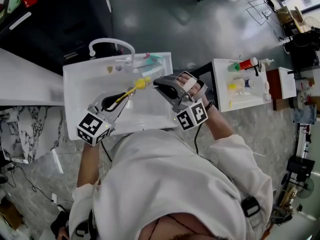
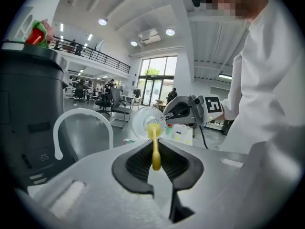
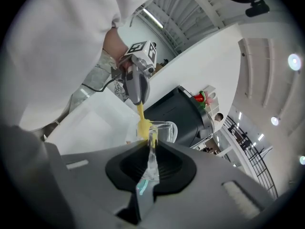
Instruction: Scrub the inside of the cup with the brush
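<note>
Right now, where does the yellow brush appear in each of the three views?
Head view: centre, brush slanting over the white sink.
Left gripper view: centre, brush upright, head in the cup.
Right gripper view: centre, brush pointing down into the cup.
Shared landmark: the clear cup, around the brush's head in every view.

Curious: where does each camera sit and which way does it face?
Head view: on the person's head, looking steeply down at sink, left gripper, right gripper, white coat.
Left gripper view: on the left gripper, looking along its jaws, shut on the brush, at the cup; coat at right.
Right gripper view: on the right gripper, looking along its jaws, shut on the cup; coat at upper left.
Shared: both gripper views show brush in cup.
</note>
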Motion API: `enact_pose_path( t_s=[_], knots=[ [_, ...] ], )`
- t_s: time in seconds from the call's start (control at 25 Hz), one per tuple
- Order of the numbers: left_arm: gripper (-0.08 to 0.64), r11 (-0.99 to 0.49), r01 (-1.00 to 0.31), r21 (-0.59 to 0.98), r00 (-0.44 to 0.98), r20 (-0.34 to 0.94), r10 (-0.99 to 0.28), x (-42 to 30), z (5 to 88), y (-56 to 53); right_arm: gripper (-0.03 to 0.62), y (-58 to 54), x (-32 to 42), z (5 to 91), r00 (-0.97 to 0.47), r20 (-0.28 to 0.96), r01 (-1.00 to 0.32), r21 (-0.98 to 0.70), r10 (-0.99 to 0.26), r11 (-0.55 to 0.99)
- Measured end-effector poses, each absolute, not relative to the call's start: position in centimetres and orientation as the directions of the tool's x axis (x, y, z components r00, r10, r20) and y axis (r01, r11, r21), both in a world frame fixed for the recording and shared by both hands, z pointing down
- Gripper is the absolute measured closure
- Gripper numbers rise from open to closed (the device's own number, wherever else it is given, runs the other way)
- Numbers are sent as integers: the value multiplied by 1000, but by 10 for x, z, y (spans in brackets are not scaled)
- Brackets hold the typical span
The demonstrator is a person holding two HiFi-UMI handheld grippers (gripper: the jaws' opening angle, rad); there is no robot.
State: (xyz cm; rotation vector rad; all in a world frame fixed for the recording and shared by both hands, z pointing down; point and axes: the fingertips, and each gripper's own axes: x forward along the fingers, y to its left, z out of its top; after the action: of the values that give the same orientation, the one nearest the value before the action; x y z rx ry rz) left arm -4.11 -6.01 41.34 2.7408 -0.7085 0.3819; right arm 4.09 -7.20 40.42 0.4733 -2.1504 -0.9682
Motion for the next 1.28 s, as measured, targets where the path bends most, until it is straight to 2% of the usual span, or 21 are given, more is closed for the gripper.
enact_pose_path(
  t_s=[0.16, 0.36, 0.84, 1.28],
  knots=[
    [520, -881, -439, 173, 865, 348, -363, -24, 414, -53, 568, -56, 40, 407, -671, 485, 15, 765, -560, 644],
    [520, -904, -407, 135, 870, 359, -338, -11, 414, -47, 568, -41, 40, 412, -669, 504, 32, 755, -547, 655],
    [522, -892, -447, -65, 827, 351, -440, -27, 383, -69, 568, -32, 31, 399, -679, 489, 51, 775, -548, 630],
    [522, -891, -453, -37, 797, 432, -423, -40, 416, -56, 568, -33, 23, 396, -692, 488, 60, 773, -532, 631]
  ],
)
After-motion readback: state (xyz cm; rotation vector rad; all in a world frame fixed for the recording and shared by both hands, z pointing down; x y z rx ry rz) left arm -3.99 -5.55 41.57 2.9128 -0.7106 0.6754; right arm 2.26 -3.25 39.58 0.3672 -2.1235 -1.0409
